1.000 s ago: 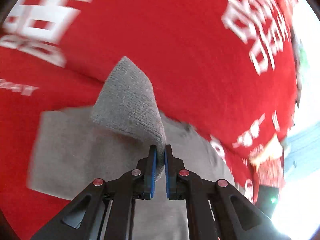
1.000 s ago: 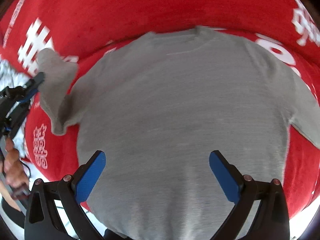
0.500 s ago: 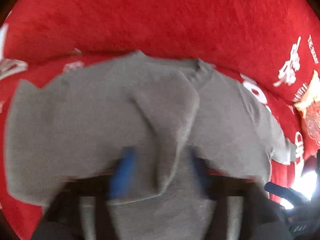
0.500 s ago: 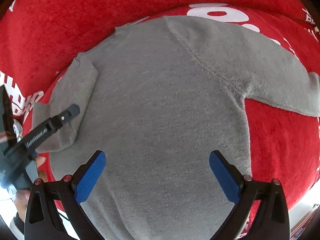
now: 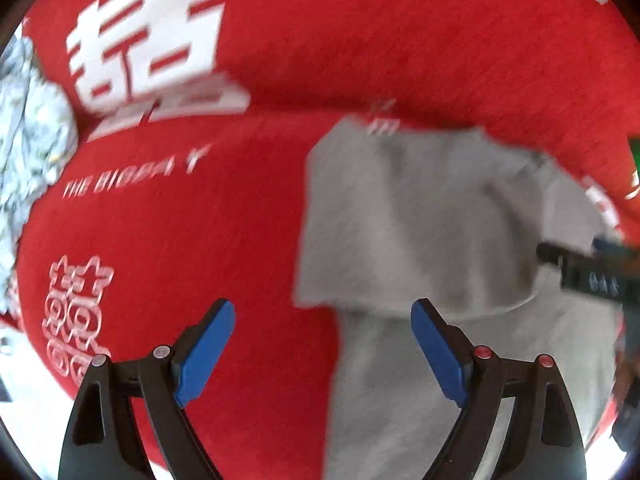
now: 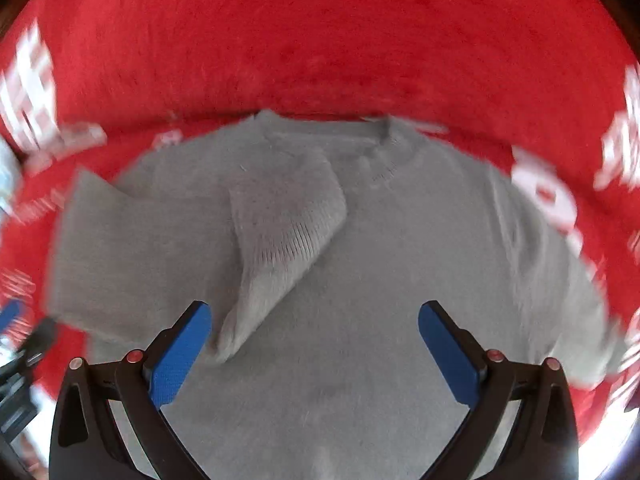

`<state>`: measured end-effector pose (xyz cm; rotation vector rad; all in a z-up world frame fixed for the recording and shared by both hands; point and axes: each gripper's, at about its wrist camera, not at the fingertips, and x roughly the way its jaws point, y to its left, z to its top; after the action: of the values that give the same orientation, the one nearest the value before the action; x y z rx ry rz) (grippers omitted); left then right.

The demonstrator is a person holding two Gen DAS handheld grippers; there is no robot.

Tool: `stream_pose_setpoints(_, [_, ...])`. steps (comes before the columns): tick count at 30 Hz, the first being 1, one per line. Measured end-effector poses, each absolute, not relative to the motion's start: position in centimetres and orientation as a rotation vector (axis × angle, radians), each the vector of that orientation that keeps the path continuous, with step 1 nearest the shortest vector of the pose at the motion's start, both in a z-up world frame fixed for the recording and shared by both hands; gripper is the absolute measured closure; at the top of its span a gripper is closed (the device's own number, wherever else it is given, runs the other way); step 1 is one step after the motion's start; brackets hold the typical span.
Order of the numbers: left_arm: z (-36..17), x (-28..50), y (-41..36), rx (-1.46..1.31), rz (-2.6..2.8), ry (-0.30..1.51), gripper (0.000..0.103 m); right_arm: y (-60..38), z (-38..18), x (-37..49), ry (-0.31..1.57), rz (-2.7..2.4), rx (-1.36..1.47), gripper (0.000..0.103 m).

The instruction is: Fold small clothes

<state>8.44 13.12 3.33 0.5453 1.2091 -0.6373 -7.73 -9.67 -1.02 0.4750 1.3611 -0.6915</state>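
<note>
- At far left, your left gripper (image 5: 322, 354) hangs spread and empty over the red blanket (image 5: 200, 240).
- Mid-scene, the grey sweater (image 6: 360, 320) lies flat, left sleeve (image 6: 288, 216) folded inward.
- Rightward, your right gripper (image 6: 314, 350), unclenched, sits nearer the unfolded right sleeve (image 6: 560, 264).

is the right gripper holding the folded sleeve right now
No, the right gripper is wide open, and the folded sleeve lies loose on the grey sweater.
</note>
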Motion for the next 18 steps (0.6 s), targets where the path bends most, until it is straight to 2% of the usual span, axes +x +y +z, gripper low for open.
stream_pose_setpoints(1, [2.7, 8.7, 13.7, 0.557, -0.617, 1.218, 0.013, -9.7, -1.7, -7.3, 1.381, -0.704, 0.451, 0.007])
stream_pose_setpoints(2, [2.3, 8.9, 14.1, 0.564, -0.602, 1.221, 0.013, -10.0, -2.4, -7.0, 1.396, -0.714, 0.442, 0.03])
stream_pose_setpoints(3, [2.0, 9.0, 14.2, 0.563, -0.592, 1.226, 0.013, -10.6, -2.8, -7.1, 1.368, -0.661, 0.524, 0.047])
stream_pose_setpoints(4, [1.6, 9.1, 14.3, 0.557, -0.589, 1.23, 0.013, -11.1, -2.6, -7.2, 1.337, -0.629, 0.588, 0.08])
stream_pose_setpoints(5, [1.2, 9.1, 14.0, 0.553, -0.583, 1.237, 0.013, -11.6, -2.2, -7.5, 1.313, -0.628, 0.627, 0.085])
stream_pose_setpoints(9, [-0.2, 9.3, 12.4, 0.552, -0.56, 1.242, 0.013, -13.9, 1.5, -11.1, 1.05, -0.585, 0.73, 0.088])
stream_pose_setpoints(13, [-0.6, 9.3, 11.6, 0.582, -0.535, 1.193, 0.013, -16.5, 1.3, -16.0, 0.955, -0.605, 0.876, 0.088])
stream_pose_setpoints(15, [-1.0, 10.0, 11.4, 0.596, -0.512, 1.191, 0.013, -18.2, -0.8, -19.5, 0.953, -0.675, 1.027, 0.086])
stream_pose_setpoints(16, [-1.1, 10.3, 11.6, 0.594, -0.507, 1.194, 0.013, -18.7, -1.6, -20.9, 0.951, -0.706, 1.086, 0.084])
stream_pose_setpoints(18, [-1.2, 10.8, 11.9, 0.595, -0.493, 1.196, 0.013, -18.8, -2.9, -23.9, 0.919, -0.746, 1.234, 0.071])
